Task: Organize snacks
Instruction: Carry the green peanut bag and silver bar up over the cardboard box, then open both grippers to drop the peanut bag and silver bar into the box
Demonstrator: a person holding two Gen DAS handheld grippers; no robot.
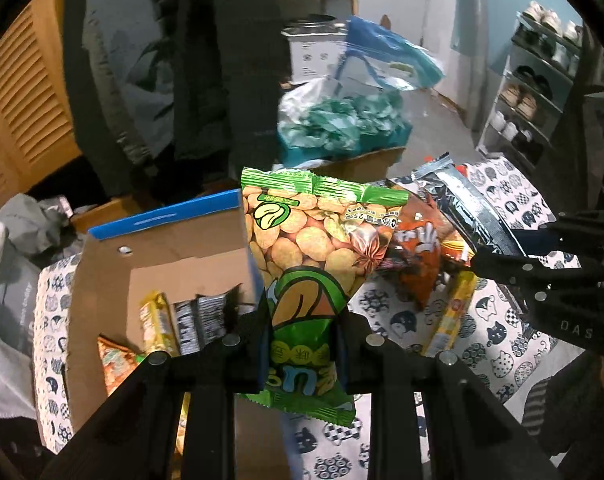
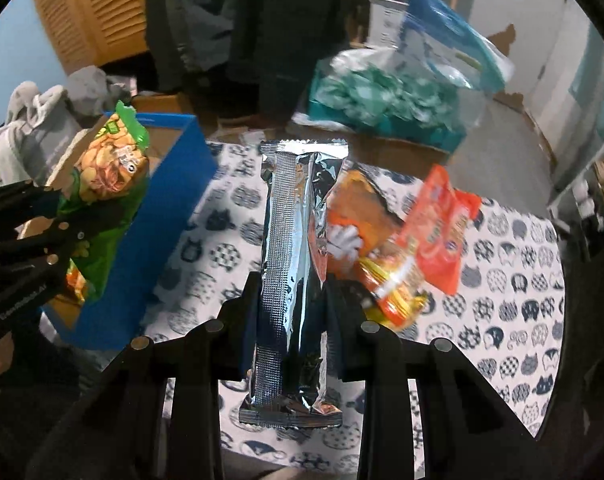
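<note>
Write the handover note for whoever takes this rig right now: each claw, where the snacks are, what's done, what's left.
Left claw: shut on the green peanut packet, held up beside the cardboard box.
Right claw: shut on the silver wrapper, held above the cat-print cloth.
Done: several snacks already lie in the box, among them a yellow bar and a black-and-white packet.
Left: put both held packets in the box, then collect the orange bag, the red packet and the yellow stick off the cloth.
</note>
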